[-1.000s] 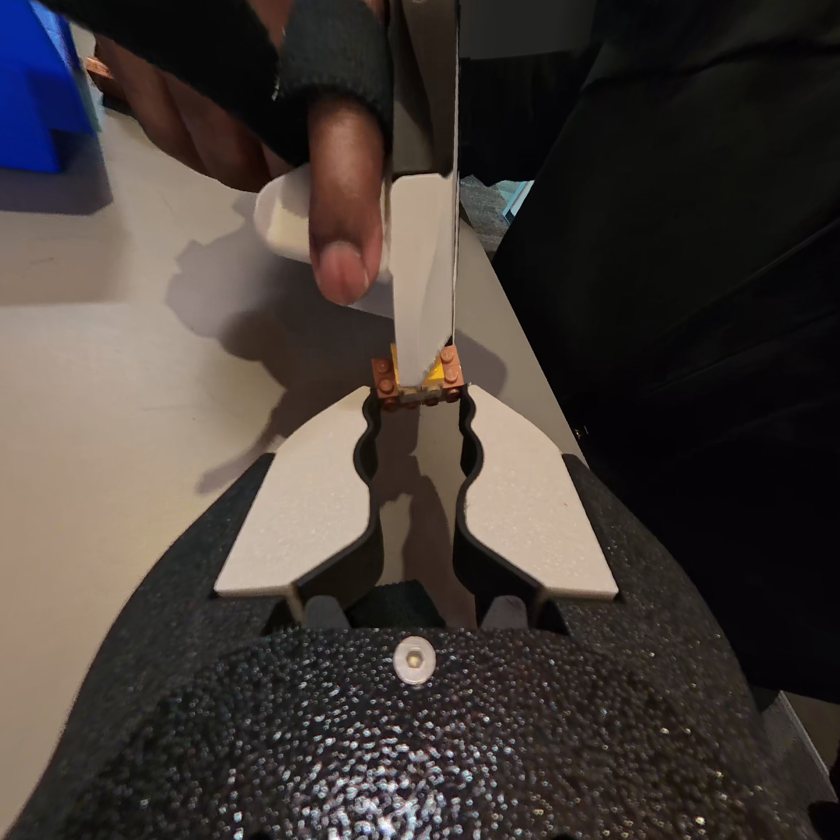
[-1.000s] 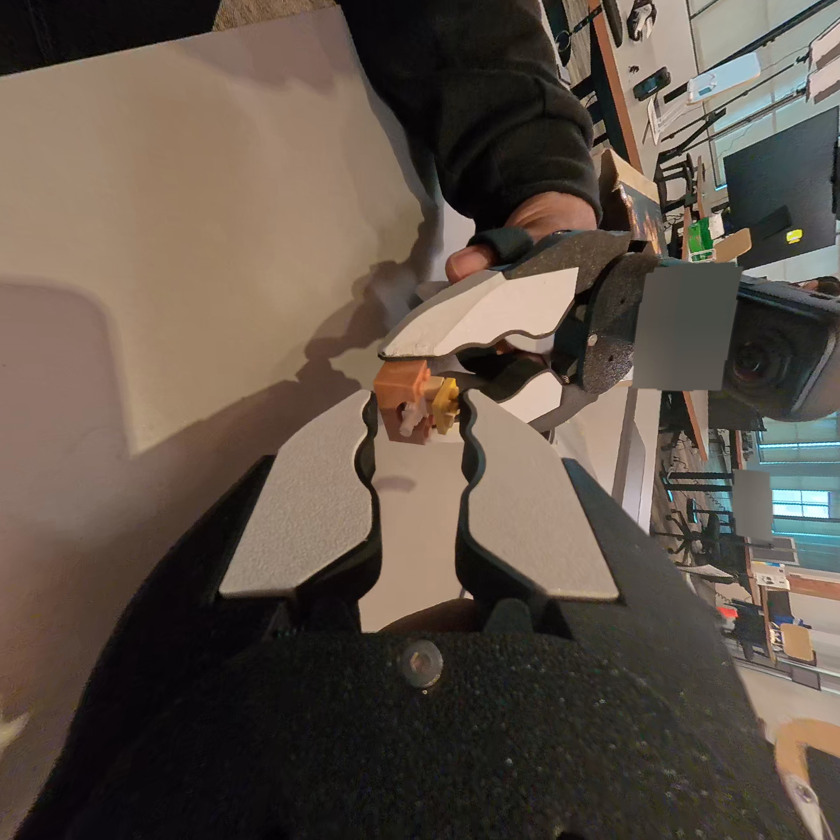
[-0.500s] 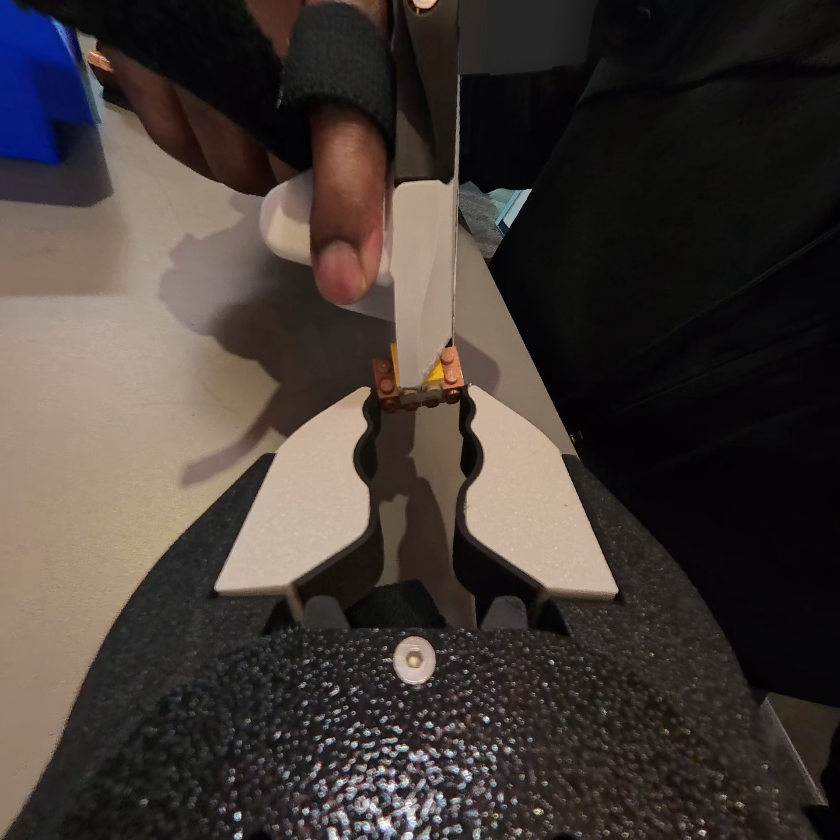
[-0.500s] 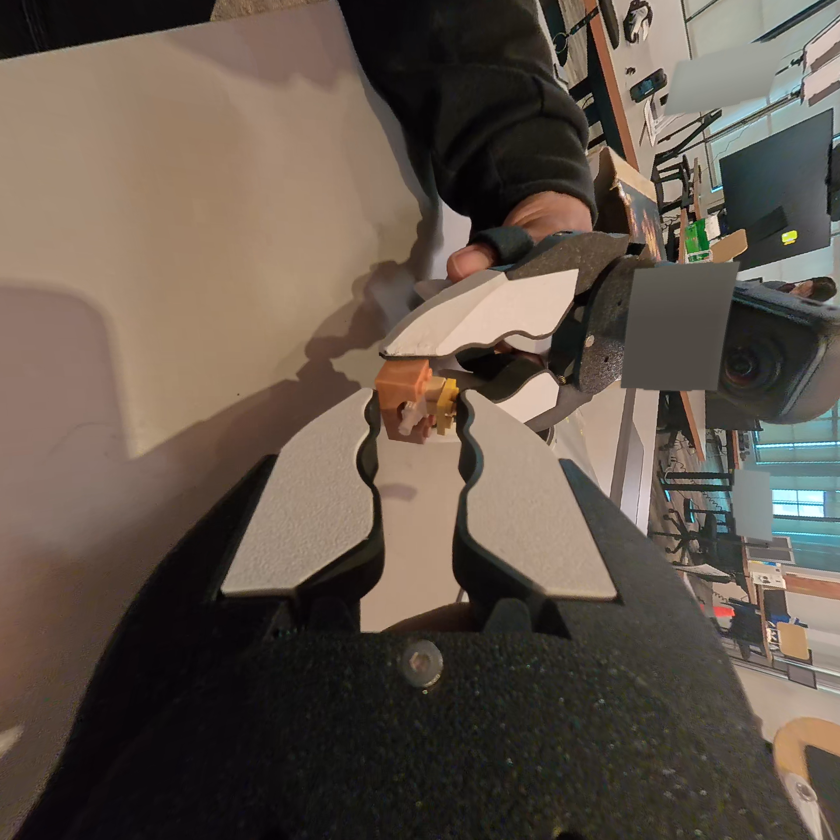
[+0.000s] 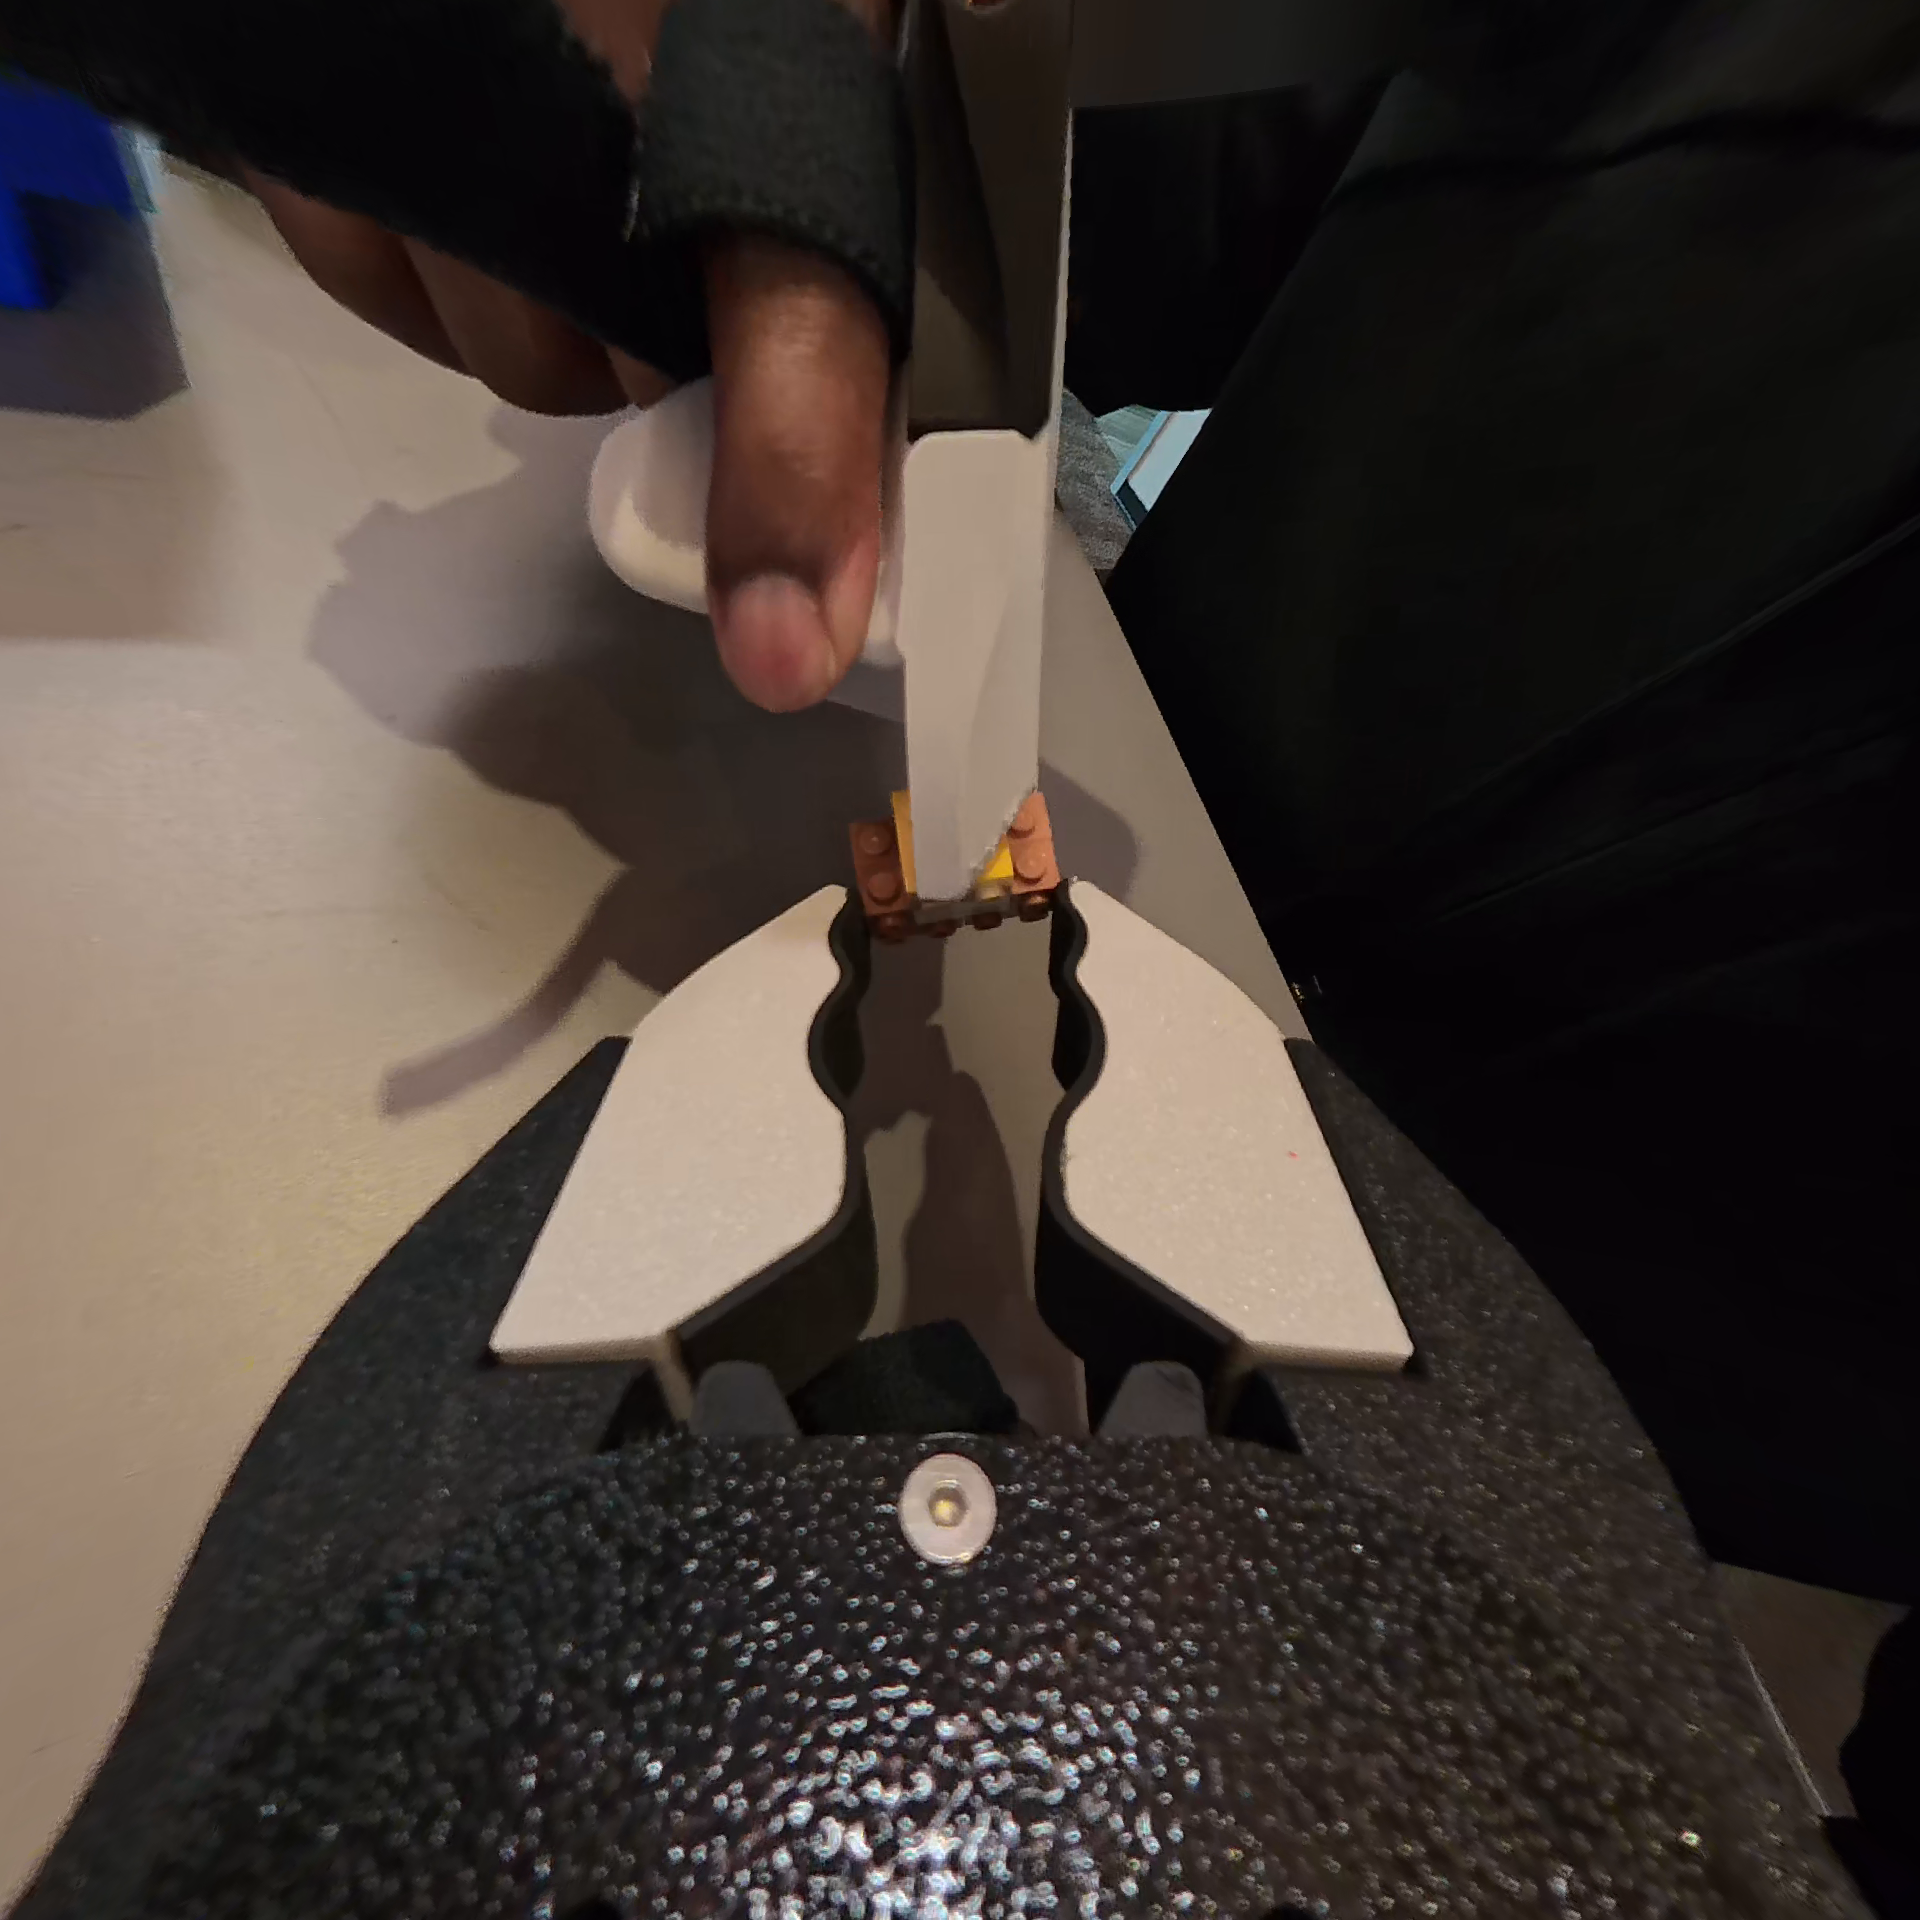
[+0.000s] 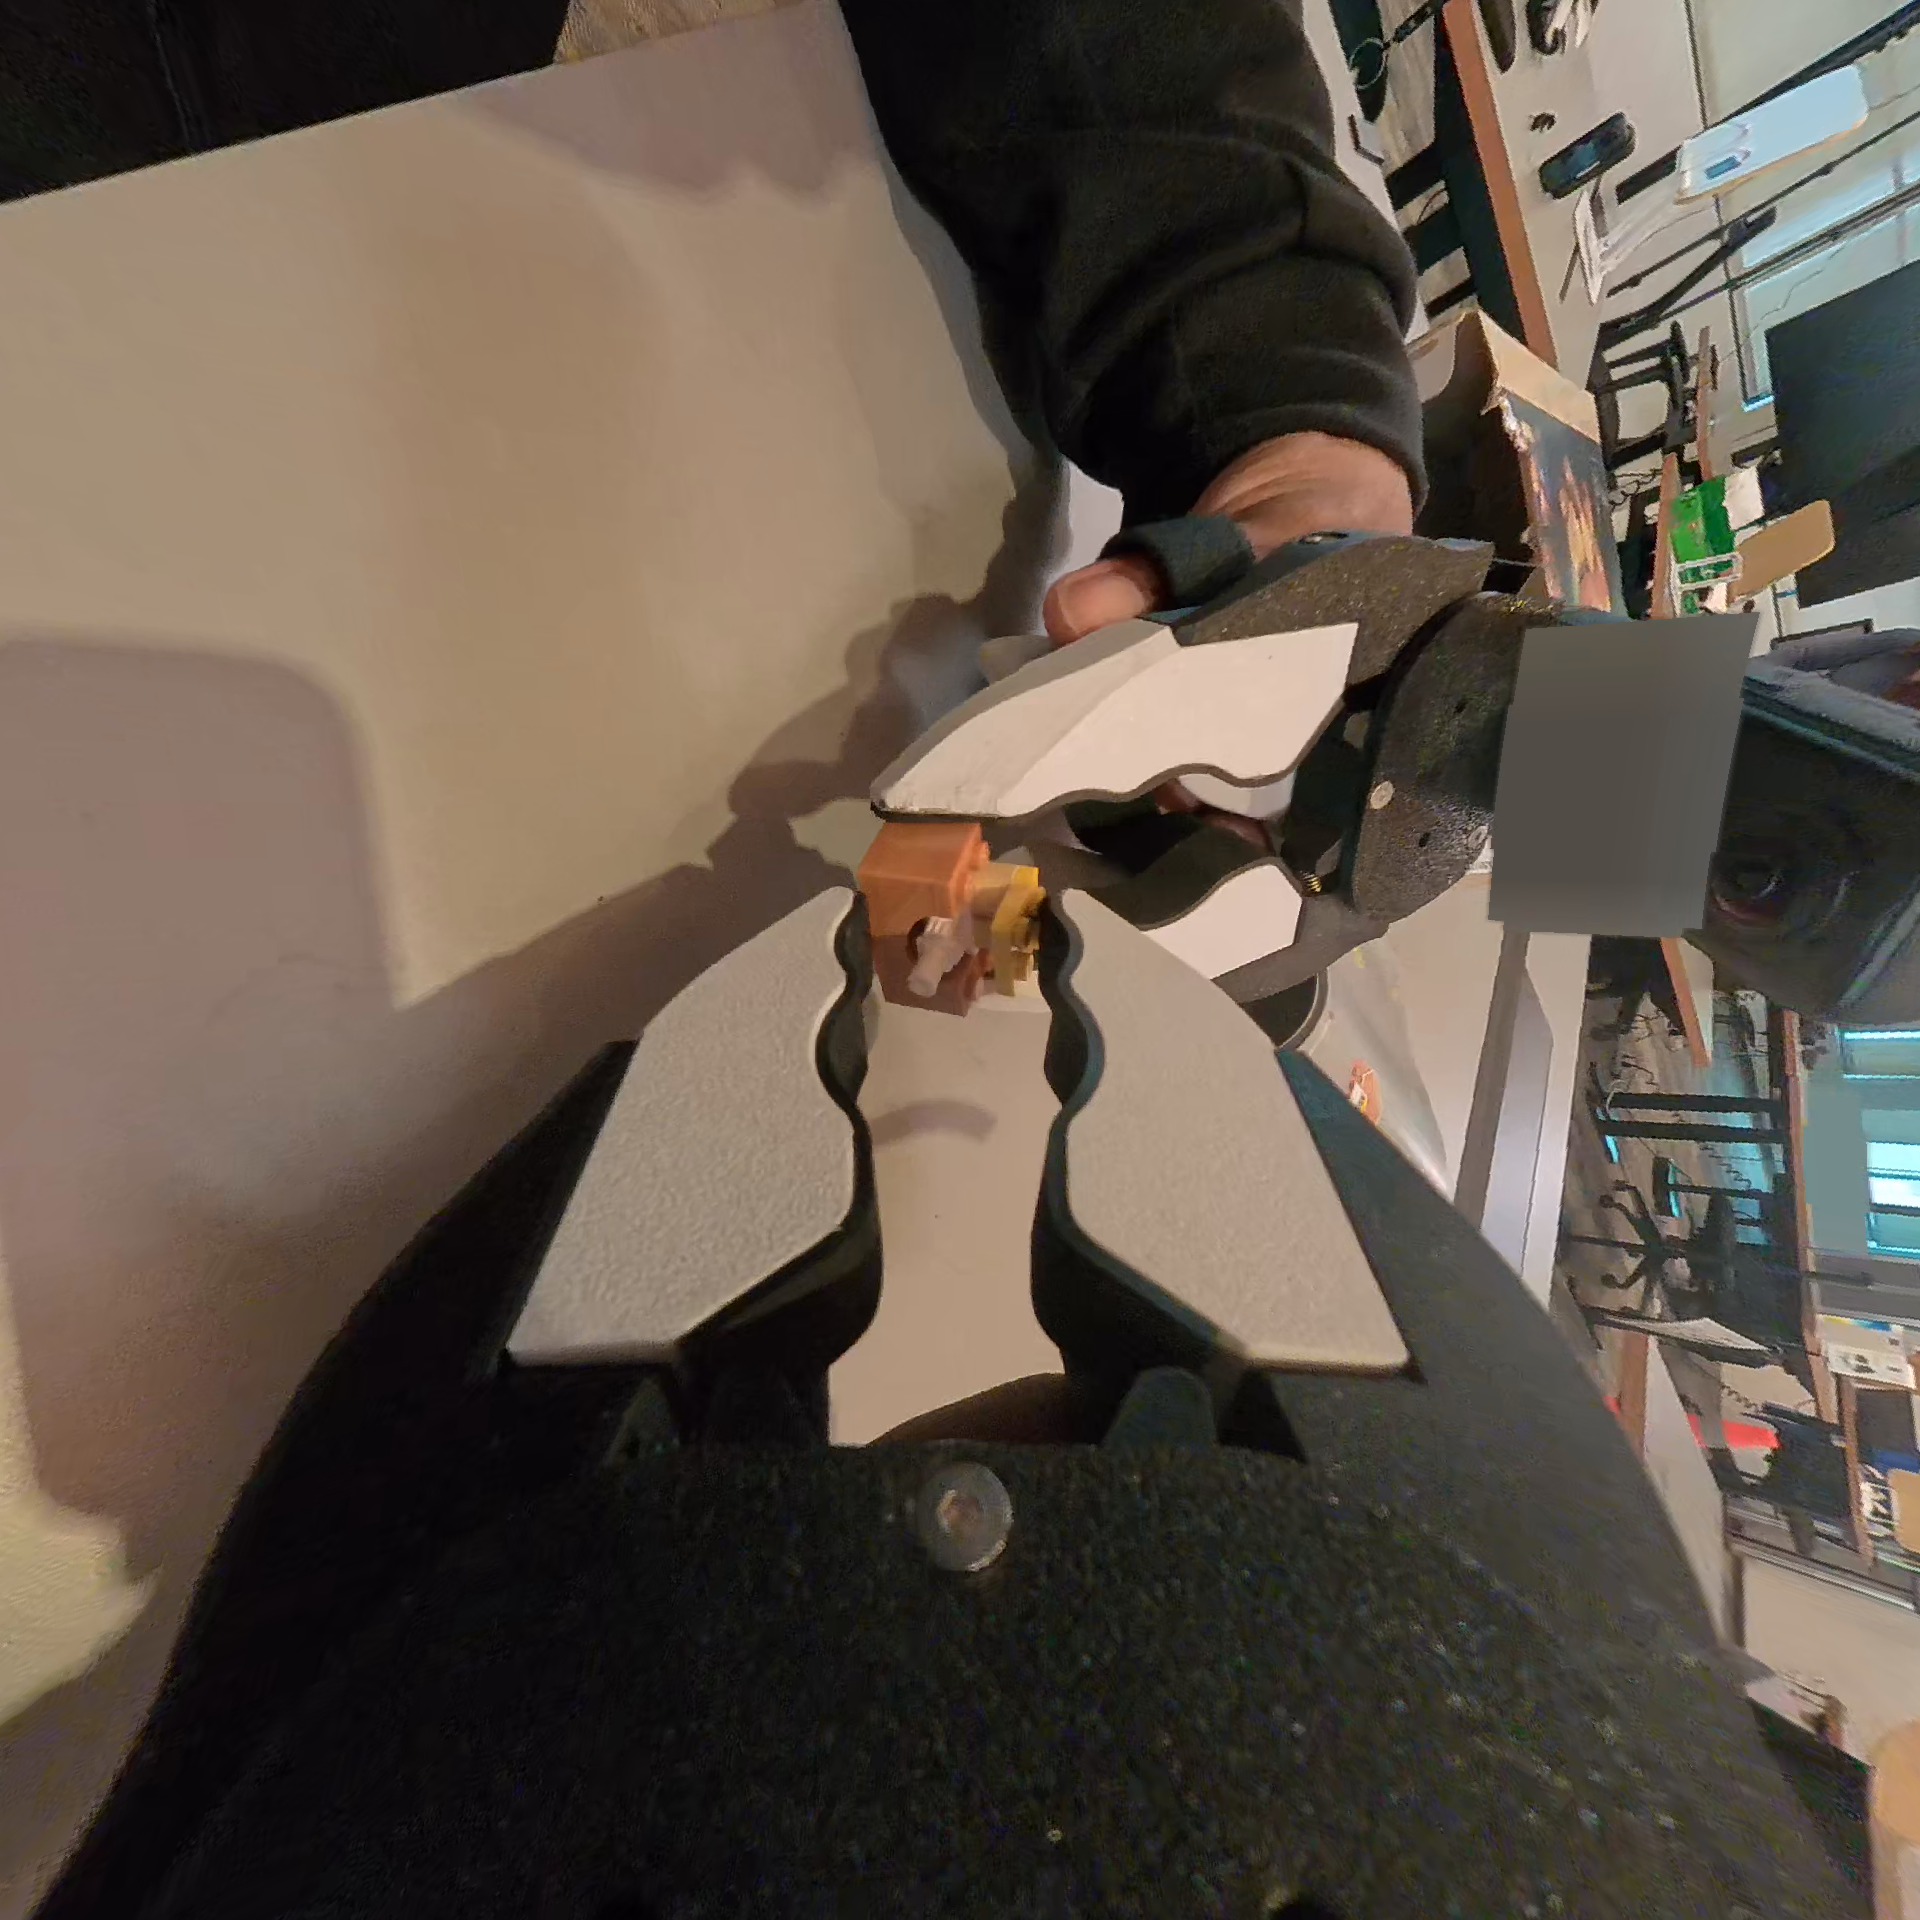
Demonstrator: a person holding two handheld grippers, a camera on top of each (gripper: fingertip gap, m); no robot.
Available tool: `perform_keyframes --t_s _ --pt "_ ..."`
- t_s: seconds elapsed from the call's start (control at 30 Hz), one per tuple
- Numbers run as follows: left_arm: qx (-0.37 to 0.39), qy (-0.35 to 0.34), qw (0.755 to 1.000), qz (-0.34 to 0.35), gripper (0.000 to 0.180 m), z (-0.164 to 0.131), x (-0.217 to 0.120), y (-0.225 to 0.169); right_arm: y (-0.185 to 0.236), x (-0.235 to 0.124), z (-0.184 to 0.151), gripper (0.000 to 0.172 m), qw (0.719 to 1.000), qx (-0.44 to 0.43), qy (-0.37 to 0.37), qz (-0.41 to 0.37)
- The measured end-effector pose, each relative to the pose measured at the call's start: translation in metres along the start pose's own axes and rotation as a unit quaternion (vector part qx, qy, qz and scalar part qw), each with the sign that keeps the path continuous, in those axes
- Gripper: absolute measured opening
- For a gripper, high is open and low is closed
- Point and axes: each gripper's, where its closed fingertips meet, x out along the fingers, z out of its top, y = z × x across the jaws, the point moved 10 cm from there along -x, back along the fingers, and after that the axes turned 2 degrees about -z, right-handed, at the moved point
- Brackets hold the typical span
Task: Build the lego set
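A small brown-and-yellow brick assembly hangs above the tabletop, clamped at once by the left gripper and the right gripper, both part-closed on it. Opposing pulls could snap pieces loose.

Sitting clamped between the fingertips of both grippers above the pale flat table: small brown-and-yellow toy-brick assembly, left gripper meeting right gripper crosswise; blue plastic bin lying far left behind.
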Motion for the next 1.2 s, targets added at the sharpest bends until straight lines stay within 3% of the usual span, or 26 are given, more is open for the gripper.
perform_keyframes --t_s 0.27,0.37,0.5,0.83,1.03,1.2 --pt "-0.007 -0.011 1.000 0.020 0.033 0.000 -0.008 0.003 -0.006 0.001 -0.007 0.034 0.998 0.053 -0.001 -0.016" --pt "0.002 -0.001 0.999 0.050 0.033 0.000 -0.013 0.004 -0.009 -0.001 -0.010 0.050 0.997 0.066 0.005 -0.033" --pt "0.016 0.014 0.996 0.088 0.033 0.001 -0.018 0.004 -0.010 -0.004 -0.015 0.055 0.996 0.074 0.011 -0.051" --pt "0.025 0.109 0.967 0.227 0.033 0.002 -0.015 0.007 -0.007 0.002 -0.032 0.050 0.991 0.126 0.008 -0.043" --pt "-0.011 0.112 0.962 0.249 0.033 0.000 -0.016 0.010 -0.010 0.003 -0.038 0.044 0.987 0.156 0.002 -0.048" --pt "0.002 0.109 0.961 0.255 0.033 -0.002 -0.017 0.013 -0.011 0.004 -0.040 0.043 0.983 0.178 0.007 -0.051"
